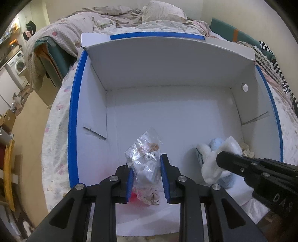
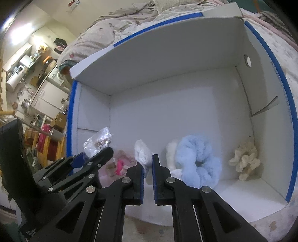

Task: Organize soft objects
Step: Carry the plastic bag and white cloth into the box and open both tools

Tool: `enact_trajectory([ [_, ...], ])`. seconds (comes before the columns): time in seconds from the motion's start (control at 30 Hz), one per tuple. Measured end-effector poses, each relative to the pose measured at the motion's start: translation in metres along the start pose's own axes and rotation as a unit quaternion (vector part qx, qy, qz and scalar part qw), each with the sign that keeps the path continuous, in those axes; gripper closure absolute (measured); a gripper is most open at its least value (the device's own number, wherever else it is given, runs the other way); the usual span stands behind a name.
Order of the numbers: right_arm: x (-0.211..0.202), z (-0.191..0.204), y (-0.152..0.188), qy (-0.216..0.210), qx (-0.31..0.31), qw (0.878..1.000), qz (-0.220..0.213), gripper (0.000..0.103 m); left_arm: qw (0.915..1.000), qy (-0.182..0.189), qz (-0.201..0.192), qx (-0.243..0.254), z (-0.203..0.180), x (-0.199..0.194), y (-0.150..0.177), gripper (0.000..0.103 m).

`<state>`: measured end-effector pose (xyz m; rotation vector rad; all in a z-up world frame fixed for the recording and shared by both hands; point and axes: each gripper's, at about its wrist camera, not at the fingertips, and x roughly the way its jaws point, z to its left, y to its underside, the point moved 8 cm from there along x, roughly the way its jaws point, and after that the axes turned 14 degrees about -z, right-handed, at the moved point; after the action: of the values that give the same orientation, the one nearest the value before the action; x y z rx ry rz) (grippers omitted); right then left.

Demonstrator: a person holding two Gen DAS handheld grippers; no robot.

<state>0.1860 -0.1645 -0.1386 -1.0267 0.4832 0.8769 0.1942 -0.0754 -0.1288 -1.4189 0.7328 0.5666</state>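
Note:
A white box with blue taped edges (image 1: 74,111) (image 2: 279,83) lies open on the bed. My left gripper (image 1: 146,163) is shut on a clear plastic bag holding a small toy (image 1: 144,158), held upright over the box's near left floor; the bag also shows in the right wrist view (image 2: 97,143). My right gripper (image 2: 147,163) is shut on a white fluffy piece (image 2: 142,153) attached to a light blue fluffy scrunchie (image 2: 197,160). A cream fluffy item (image 2: 244,160) lies in the near right corner. A pink soft item (image 2: 119,165) lies below the bag.
The box sits on a floral bedsheet (image 1: 55,130) with rumpled blankets and a pillow (image 1: 162,11) behind it. A washing machine (image 1: 17,63) and cluttered shelves stand at the far left. The far half of the box floor (image 1: 167,111) is bare.

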Motion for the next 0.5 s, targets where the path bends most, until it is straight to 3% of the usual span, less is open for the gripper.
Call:
enact_trajectory([
  [0.37,0.002,-0.02,-0.001,0.01,0.026,1.0,-0.001,0.093,0.9999,0.001,0.001,0.015,-0.008,0.005,0.002,0.079],
  [0.43,0.0,-0.024,-0.001,0.011,0.029,1.0,-0.004,0.091,0.9999,-0.002,0.0,0.014,-0.008,0.005,0.002,0.079],
  [0.5,0.0,-0.026,-0.001,0.014,0.032,0.999,-0.003,0.082,0.9999,0.0,0.001,0.012,-0.008,0.006,0.002,0.079],
])
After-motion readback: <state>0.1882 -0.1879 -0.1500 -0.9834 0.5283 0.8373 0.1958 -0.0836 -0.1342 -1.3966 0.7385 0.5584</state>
